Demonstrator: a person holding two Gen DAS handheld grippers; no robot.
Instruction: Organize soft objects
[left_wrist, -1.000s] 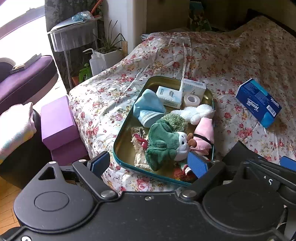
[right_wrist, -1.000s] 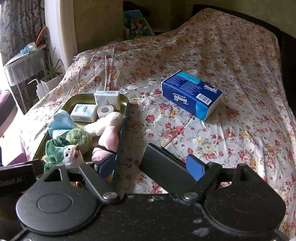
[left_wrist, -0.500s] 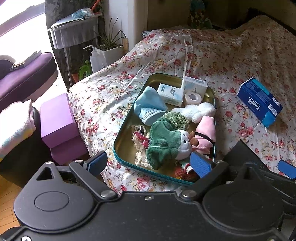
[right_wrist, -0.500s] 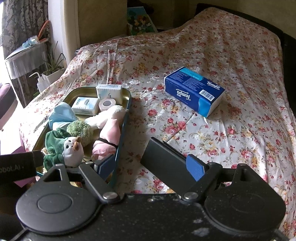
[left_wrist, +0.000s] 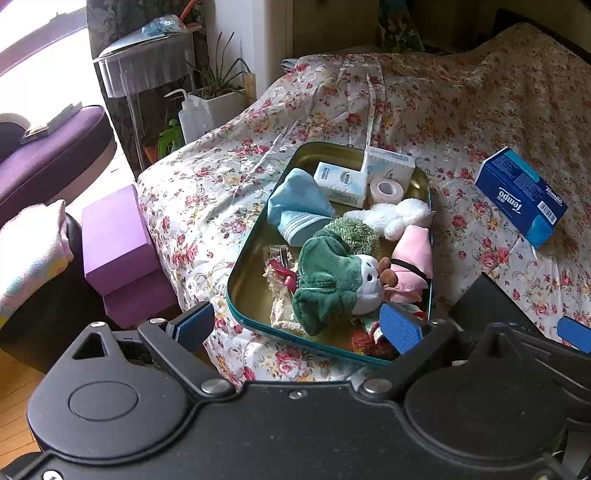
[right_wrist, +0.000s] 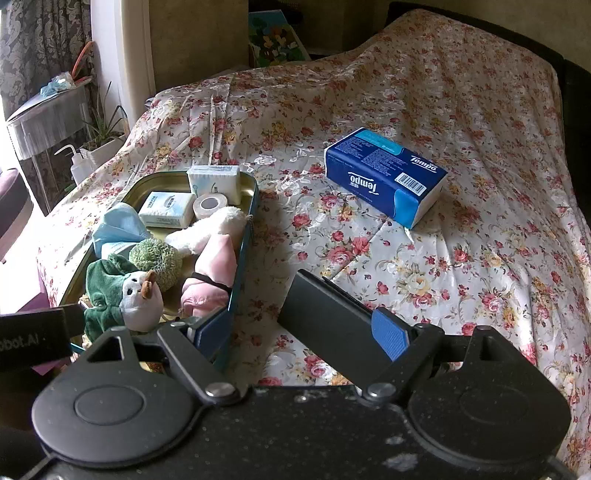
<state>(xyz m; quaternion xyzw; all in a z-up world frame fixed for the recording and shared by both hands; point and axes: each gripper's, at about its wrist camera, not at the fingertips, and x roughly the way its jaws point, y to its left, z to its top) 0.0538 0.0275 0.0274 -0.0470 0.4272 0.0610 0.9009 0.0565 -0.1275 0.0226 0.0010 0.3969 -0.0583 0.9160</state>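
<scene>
A gold metal tray (left_wrist: 251, 280) (right_wrist: 162, 181) lies on the floral bedspread. In it are a green and white plush toy (left_wrist: 332, 288) (right_wrist: 122, 291), a pink soft item (left_wrist: 412, 254) (right_wrist: 214, 266), a white plush (left_wrist: 395, 218), a green knitted ball (left_wrist: 354, 232), a light blue cloth (left_wrist: 295, 206), two white tissue packs and a tape roll (left_wrist: 384, 188). A blue Tempo tissue pack (right_wrist: 384, 177) (left_wrist: 521, 195) lies on the bed right of the tray. My left gripper (left_wrist: 295, 326) is open and empty at the tray's near edge. My right gripper (right_wrist: 299, 330) is open and empty right of the tray.
Purple foam blocks (left_wrist: 114, 240) and a purple seat (left_wrist: 48, 155) stand left of the bed. A side table (left_wrist: 147, 70), a squeeze bottle (left_wrist: 188, 114) and potted plants stand by the wall. The bedspread (right_wrist: 461, 110) stretches far to the right.
Both grippers have drifted slightly, so the view has shifted a little. Both stay open and nothing on the bed or in the tray has moved.
</scene>
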